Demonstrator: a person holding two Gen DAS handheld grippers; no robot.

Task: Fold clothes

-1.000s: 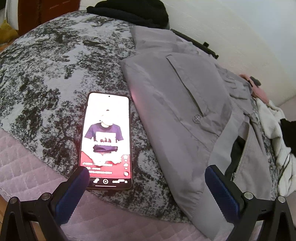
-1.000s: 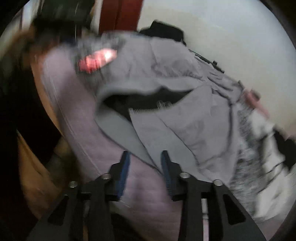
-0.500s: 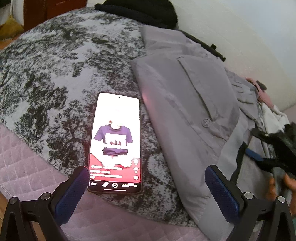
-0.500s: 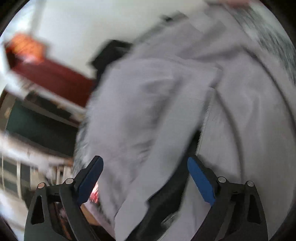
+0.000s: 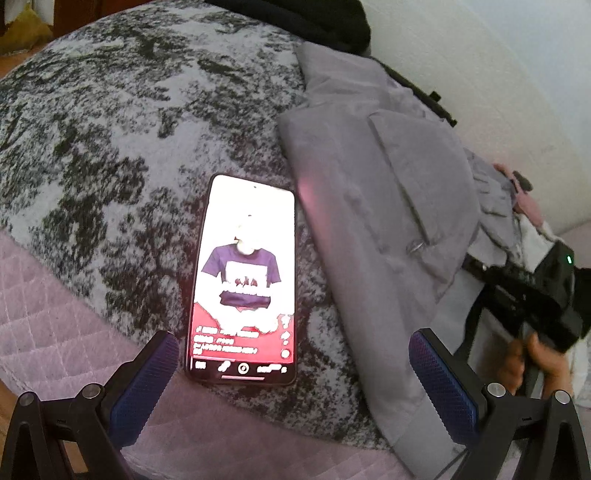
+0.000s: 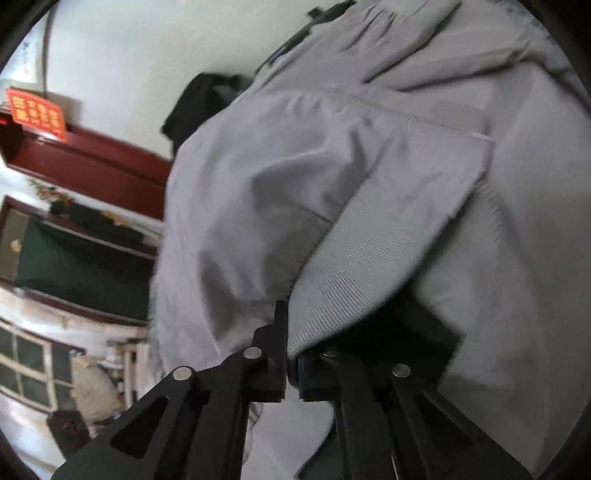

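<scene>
- The grey jacket point(image 5: 373, 229) lies on the right side of the mottled blanket point(image 5: 110, 122), its ribbed hem point(image 6: 362, 266) nearest me.
- My right claw point(image 6: 291, 365) is clamped on that hem, fingers pressed together.
- My left claw point(image 5: 291, 380) hangs spread wide, holding nothing.
- A lit phone point(image 5: 247, 280) lies just left of the jacket.
- A black garment point(image 5: 314, 18) sits at the far edge.

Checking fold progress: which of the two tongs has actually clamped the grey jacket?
The right tongs: shut on the grey jacket's ribbed hem. The left tongs hang wide open, empty, near the phone.
</scene>
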